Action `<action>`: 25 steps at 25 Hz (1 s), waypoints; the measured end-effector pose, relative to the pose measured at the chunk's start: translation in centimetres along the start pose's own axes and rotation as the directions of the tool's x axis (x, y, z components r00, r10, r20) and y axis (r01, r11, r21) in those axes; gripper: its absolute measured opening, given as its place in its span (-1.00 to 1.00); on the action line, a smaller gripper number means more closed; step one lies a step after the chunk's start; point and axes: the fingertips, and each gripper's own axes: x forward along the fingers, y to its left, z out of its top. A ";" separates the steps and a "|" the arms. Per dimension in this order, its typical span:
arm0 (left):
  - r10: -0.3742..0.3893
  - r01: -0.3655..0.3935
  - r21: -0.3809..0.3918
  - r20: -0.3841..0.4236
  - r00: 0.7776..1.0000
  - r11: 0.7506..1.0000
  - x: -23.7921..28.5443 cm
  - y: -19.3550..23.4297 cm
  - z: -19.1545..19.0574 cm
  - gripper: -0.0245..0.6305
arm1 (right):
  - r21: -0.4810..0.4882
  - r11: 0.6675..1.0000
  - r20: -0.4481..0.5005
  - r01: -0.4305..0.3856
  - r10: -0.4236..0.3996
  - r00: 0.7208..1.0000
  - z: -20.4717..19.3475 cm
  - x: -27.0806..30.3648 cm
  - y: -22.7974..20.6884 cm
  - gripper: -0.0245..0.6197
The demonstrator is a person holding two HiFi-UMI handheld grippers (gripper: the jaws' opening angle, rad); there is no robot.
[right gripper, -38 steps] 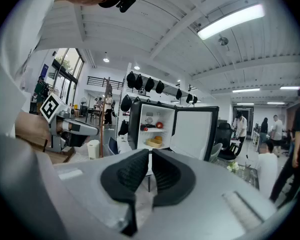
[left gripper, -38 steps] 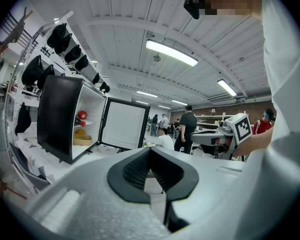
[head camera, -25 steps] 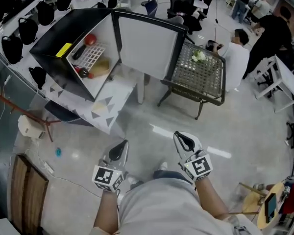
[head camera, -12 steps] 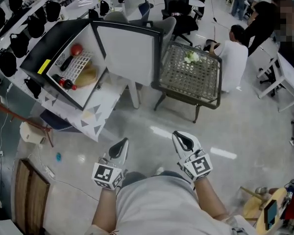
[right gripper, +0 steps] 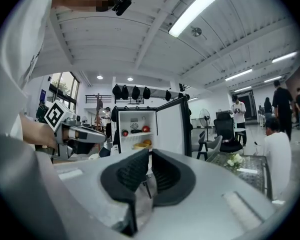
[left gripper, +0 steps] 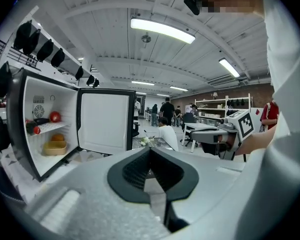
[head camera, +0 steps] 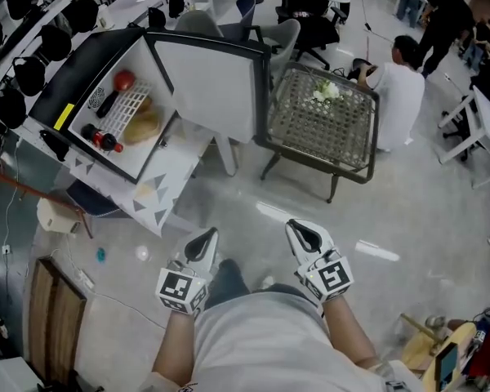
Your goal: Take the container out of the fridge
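1. You hold your left hand-held gripper and right hand-held gripper low in front of your body, side by side over the floor and well apart from the fridge.
2. Each hand-held gripper has its jaws together with nothing between them (each gripper's own view shows only the room past the pads).
3. The fridge stands on a white table, with its door swung wide open.
4. The yellow container sits on the fridge's lower level, under the wire shelf, with something orange in it.
5. A red round fruit lies on that upper shelf.
6. Just right of the door stands a woven-top table carrying white flowers. A person in a white shirt sits on the floor beyond it.
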 end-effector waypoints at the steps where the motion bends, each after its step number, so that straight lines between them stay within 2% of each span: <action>1: 0.002 -0.002 -0.003 -0.001 1.000 1.000 0.3 0.5 0.0 -0.90 | 0.000 1.000 -0.003 -0.004 0.004 1.000 0.0 0.5 -0.2 -0.86; 10: 0.026 -0.026 -0.034 0.004 1.000 0.999 1.9 7.1 0.5 -0.90 | -0.024 0.999 -0.042 -0.041 0.040 0.998 1.0 7.6 -0.5 -0.86; 25: 0.006 -0.007 -0.065 -0.015 1.000 0.998 1.1 21.8 -0.5 -0.90 | -0.053 0.994 -0.106 -0.095 0.089 0.990 2.4 23.3 4.8 -0.86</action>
